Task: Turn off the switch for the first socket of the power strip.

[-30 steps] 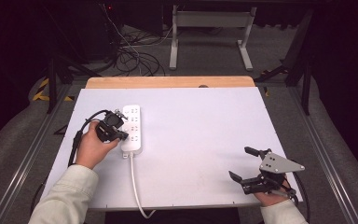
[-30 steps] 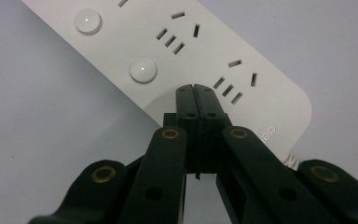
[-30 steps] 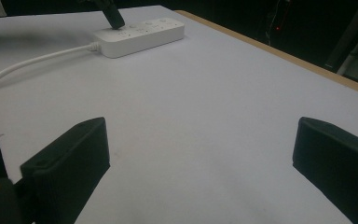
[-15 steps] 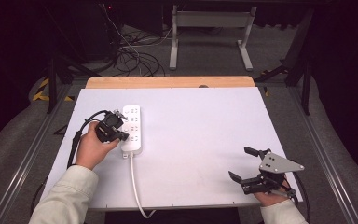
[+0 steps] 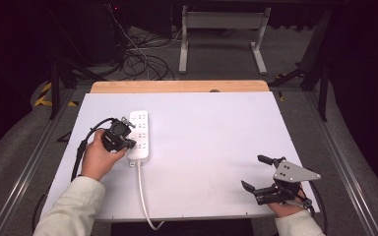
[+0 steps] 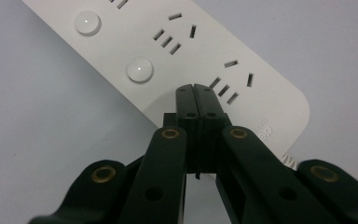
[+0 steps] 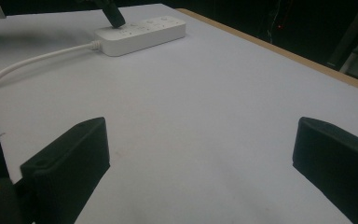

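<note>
Under the closed tips of the left gripper [image 6: 196, 88]: power strip [image 6: 186, 51] of smooth white plastic, slightly glossy, with round, shiny buttons. Gripper itself of matt black plastic, brass-looking rivets in the arms. From the strip's end nearest the left gripper: cord [image 5: 141, 191], white, smooth. Around both grippers: table top [image 5: 216, 132], matt pale sheet, far edge of bare light wood. On the right gripper [image 5: 258, 173]: flat grey plate, dull like metal. Behind the left gripper: sleeve [image 5: 69, 211] of pale woven cloth.

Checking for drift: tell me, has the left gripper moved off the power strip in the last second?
No. The left gripper stays at the power strip's cord end.
</note>
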### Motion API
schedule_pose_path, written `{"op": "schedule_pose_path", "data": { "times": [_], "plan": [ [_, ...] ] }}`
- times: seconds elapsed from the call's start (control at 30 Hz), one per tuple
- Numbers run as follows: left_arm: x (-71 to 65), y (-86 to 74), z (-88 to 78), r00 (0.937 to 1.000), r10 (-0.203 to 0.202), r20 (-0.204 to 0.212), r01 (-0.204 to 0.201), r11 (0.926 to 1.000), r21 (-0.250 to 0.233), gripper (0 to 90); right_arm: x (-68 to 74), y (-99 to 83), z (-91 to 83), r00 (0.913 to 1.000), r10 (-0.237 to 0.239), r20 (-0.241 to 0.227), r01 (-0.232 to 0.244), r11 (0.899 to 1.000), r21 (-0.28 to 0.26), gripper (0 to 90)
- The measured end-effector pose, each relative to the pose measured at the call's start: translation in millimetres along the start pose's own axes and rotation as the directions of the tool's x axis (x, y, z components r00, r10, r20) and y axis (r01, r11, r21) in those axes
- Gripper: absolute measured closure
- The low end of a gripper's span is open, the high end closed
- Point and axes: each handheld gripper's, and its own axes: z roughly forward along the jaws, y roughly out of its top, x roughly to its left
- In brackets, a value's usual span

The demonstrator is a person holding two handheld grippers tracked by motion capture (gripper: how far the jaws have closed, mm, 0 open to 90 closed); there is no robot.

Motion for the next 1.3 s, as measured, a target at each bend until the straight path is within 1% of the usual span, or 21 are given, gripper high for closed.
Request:
{"op": "schedule_pose_path", "data": {
  "times": [0.07,0.43,0.5,0.6,0.8,0.83,0.87,0.9,0.93,1.0,1.03,1.17,1.2,1.3],
  "plan": [
    [-0.7,-0.2,0.2,1.0,0.002,-0.009,-0.002,1.0,-0.003,90.0,0.3,-0.1,0.3,1.0,0.003,0.0,-0.003,1.0,0.0,4.2],
    [0.3,-3.1,0.2,0.9999,-0.013,0.002,0.013,0.9998,-0.017,90.0,0.2,-0.5,0.7,1.0,0.002,-0.003,-0.002,1.0,0.005,4.2],
    [0.1,-3.4,1.1,0.9999,-0.013,-0.011,0.012,0.9996,-0.024,90.0,0.3,-0.5,0.8,1.0,0.003,-0.003,-0.003,1.0,0.005,4.2],
    [0.2,-3.5,2.0,0.9998,-0.017,-0.005,0.017,0.9995,-0.028,90.0,0.5,-0.3,0.7,1.0,-0.001,-0.005,0.001,1.0,0.007,4.2],
    [-3.9,-2.9,2.7,0.9993,-0.013,-0.036,0.012,0.9992,-0.038,90.0,0.6,-0.3,0.6,1.0,-0.002,-0.005,0.002,1.0,0.008,4.2],
    [-5.2,-3.3,1.2,0.9988,-0.01,-0.048,0.007,0.9985,-0.054,90.0,0.3,-0.2,0.1,1.0,0.002,-0.002,-0.002,1.0,0.002,4.2],
    [-5.0,-3.2,-1.0,0.999,-0.011,-0.042,0.009,0.9979,-0.064,90.0,0.1,-0.2,-0.1,1.0,0.003,-0.002,-0.003,1.0,0.002,4.2],
    [-4.7,-3.4,-5.1,0.9998,-0.018,0.001,0.018,0.9964,-0.083,90.0,-0.2,-0.3,-0.3,1.0,0.003,-0.002,-0.003,1.0,0.001,4.2],
    [-4.7,-3.4,-5.1,0.9998,-0.018,0.001,0.018,0.9964,-0.083,90.0,-0.2,-0.3,-0.3,1.0,0.003,-0.002,-0.003,1.0,0.001,4.2],
    [-4.2,-3.1,-14.4,0.9994,-0.028,0.021,0.031,0.9916,-0.126,90.0,-0.7,-0.5,0.4,1.0,0.004,0.001,-0.004,1.0,0.002,4.2],
    [-3.6,-2.5,-19.7,0.9989,-0.032,0.033,0.037,0.9894,-0.14,90.0,-0.9,-0.5,0.7,1.0,0.005,0.001,-0.005,1.0,0.002,4.2],
    [-6.1,-1.1,-29.3,0.9999,-0.012,-0.004,0.012,0.9902,-0.139,90.0,-0.3,0.0,0.1,1.0,-0.001,0.002,0.001,1.0,0.001,4.2],
    [-6.8,-1.1,-30.7,0.9999,-0.017,-0.001,0.016,0.9891,-0.146,90.0,-0.2,0.0,-0.1,1.0,0.0,0.001,0.0,1.0,0.001,4.2],
    [-8.7,-0.2,-37.4,0.9998,-0.006,0.018,0.009,0.986,-0.166,90.0,-0.3,-0.2,-0.5,1.0,0.0,0.002,0.0,1.0,0.0,4.2]
  ]
}}
